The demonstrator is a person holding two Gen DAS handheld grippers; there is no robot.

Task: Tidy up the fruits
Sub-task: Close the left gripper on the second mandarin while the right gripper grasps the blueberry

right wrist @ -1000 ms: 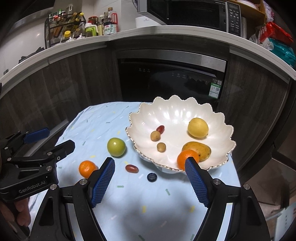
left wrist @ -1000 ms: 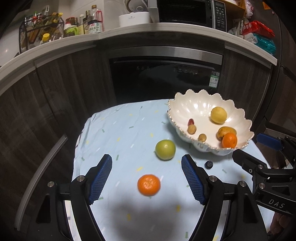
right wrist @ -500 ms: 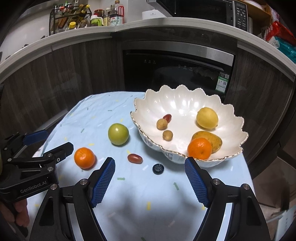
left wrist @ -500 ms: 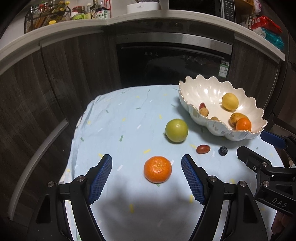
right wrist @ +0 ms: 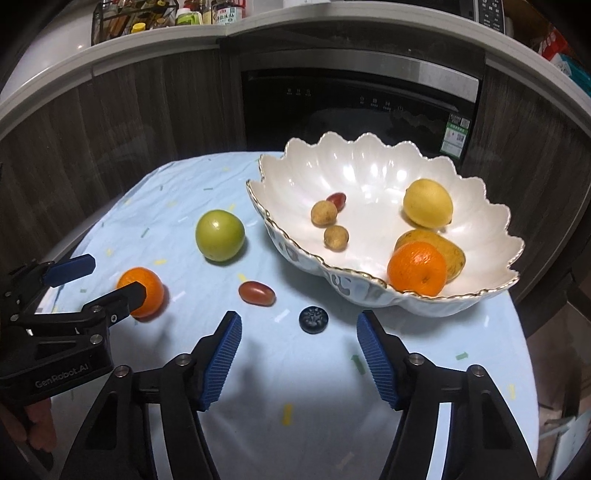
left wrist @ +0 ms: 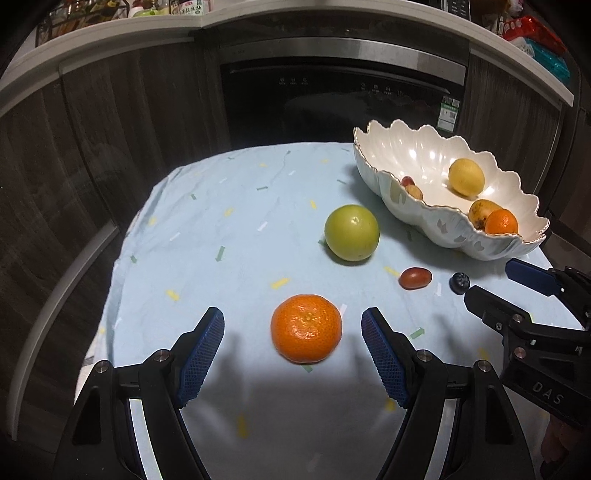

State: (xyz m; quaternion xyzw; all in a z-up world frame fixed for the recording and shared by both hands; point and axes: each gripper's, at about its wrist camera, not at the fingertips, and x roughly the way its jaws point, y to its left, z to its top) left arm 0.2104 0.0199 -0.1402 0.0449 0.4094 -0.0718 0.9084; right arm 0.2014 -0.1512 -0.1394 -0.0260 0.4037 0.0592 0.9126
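Observation:
A white scalloped bowl [right wrist: 373, 173] holds a lemon [right wrist: 427, 202], a mango, an orange [right wrist: 416, 268], two longans and a small red fruit. On the light blue cloth lie an orange [left wrist: 306, 328], a green apple [left wrist: 351, 232], a red cherry tomato [left wrist: 415, 277] and a blueberry [left wrist: 459, 283]. My left gripper [left wrist: 292, 328] is open, its fingers on either side of the loose orange, not touching it. My right gripper [right wrist: 298, 332] is open, just in front of the blueberry [right wrist: 313, 319], near the tomato [right wrist: 256, 292].
The small table [left wrist: 207, 221] stands in front of dark wood cabinets and a built-in oven [right wrist: 362, 99]. A countertop above carries bottles [right wrist: 192, 14] and packets. The table's edges fall away on the left and right.
Both grippers have come lower and closer to the table. The loose orange now sits between my left fingers and the blueberry sits near my right fingers. No fruit has moved.

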